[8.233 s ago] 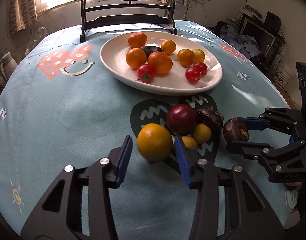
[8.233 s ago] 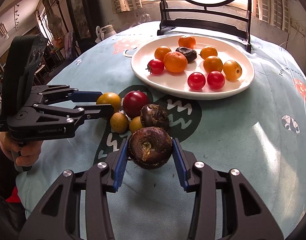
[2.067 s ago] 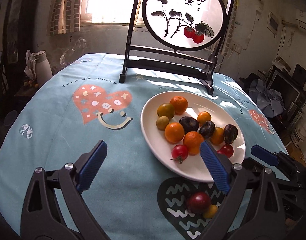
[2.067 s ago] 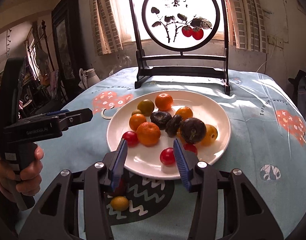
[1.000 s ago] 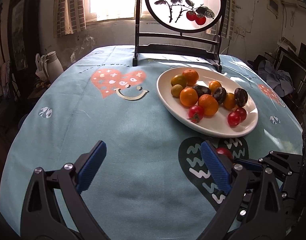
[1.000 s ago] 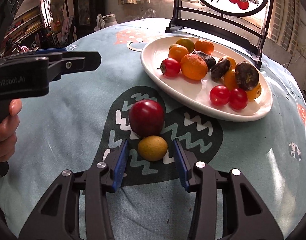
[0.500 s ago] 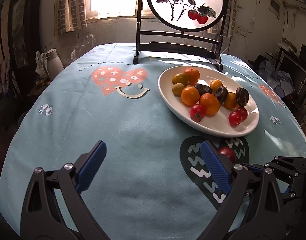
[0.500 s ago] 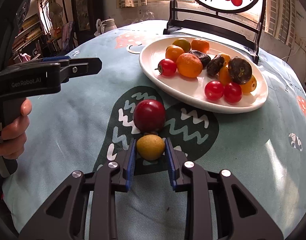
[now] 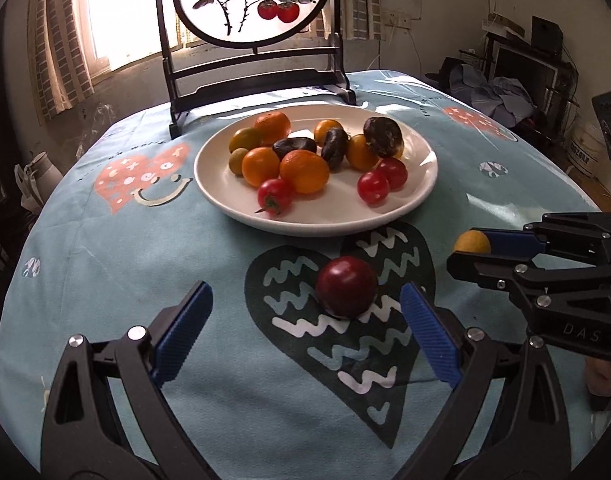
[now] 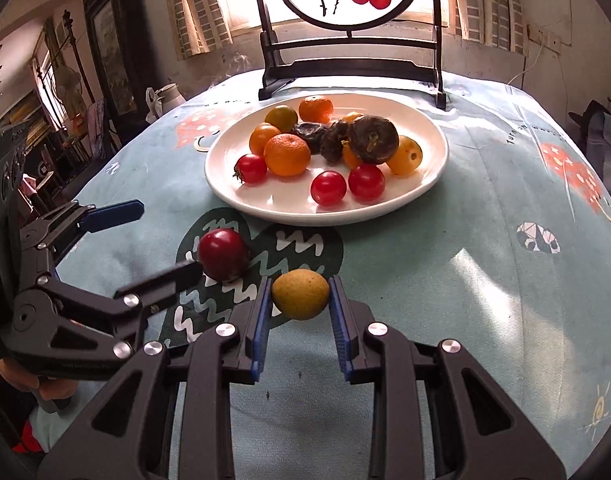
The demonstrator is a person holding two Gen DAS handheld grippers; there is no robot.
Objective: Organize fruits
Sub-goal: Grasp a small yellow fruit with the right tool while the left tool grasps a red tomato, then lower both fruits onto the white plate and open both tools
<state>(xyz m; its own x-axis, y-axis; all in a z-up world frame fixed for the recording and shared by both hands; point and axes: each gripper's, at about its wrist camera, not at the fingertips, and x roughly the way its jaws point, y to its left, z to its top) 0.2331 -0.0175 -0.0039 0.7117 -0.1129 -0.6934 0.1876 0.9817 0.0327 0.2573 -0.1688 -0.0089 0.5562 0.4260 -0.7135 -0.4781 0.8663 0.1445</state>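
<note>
My right gripper (image 10: 300,295) is shut on a small yellow-green fruit (image 10: 300,293) and holds it just above the cloth; it also shows in the left wrist view (image 9: 472,242). A dark red plum (image 9: 346,291) lies on the dark heart print, between the wide-open fingers of my left gripper (image 9: 305,328), which is empty. The plum shows in the right wrist view (image 10: 222,254) beside the left gripper's fingers (image 10: 113,210). A white plate (image 9: 419,184) behind it holds several oranges, tomatoes and dark fruits; it also shows in the right wrist view (image 10: 433,184).
A black-framed round screen painted with red fruit (image 9: 252,0) stands behind the plate. The round table has a light blue printed cloth (image 9: 105,264). A white jug (image 10: 163,98) and furniture stand beyond the table's left edge.
My right gripper has shut on the yellow-green fruit and lifted it off the cloth, away from the plum. My left gripper has swung over so the plum sits between its open fingers.
</note>
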